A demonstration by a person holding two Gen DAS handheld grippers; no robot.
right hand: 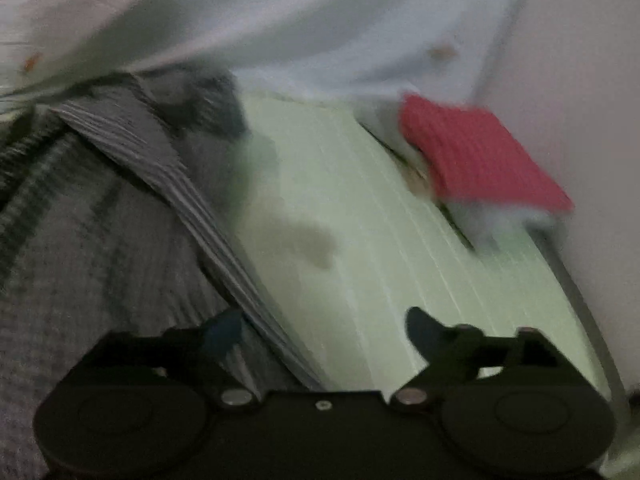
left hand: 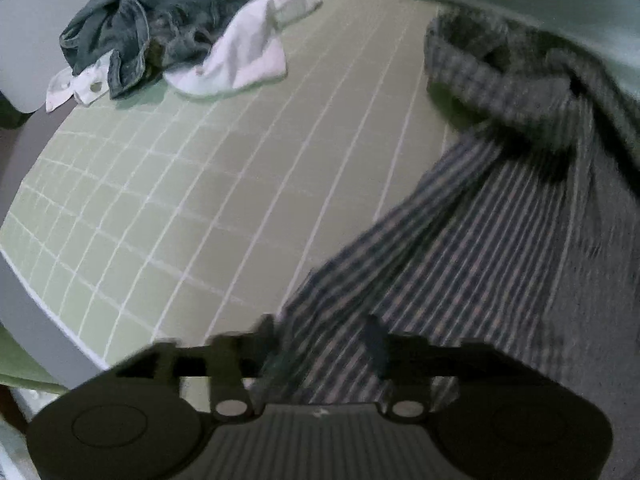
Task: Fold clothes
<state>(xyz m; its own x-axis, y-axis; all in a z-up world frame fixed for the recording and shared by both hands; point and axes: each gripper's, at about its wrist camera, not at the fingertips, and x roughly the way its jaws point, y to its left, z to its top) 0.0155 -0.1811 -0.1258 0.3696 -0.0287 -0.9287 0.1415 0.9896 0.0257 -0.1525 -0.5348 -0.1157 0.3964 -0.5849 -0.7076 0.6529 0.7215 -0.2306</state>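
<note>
A grey-and-dark striped shirt (left hand: pixel 460 248) lies spread on the green grid mat (left hand: pixel 200 184), its collar (left hand: pixel 480 60) towards the far side. My left gripper (left hand: pixel 322 340) hangs over the shirt's near left edge. Its jaws stand apart with striped cloth showing between them, and the pads are not pressing on it. In the right wrist view the same shirt (right hand: pixel 100 240) fills the left half and its edge runs diagonally down between the fingers. My right gripper (right hand: pixel 324 332) is wide open, one finger over the shirt, the other over the bare mat (right hand: pixel 340 184).
A heap of denim clothing (left hand: pixel 160 20) and a white garment (left hand: pixel 244 60) sits at the mat's far left corner. A folded red cloth (right hand: pixel 480 152) rests on a small stack at the mat's right edge. Pale cloth (right hand: pixel 300 20) hangs along the far side.
</note>
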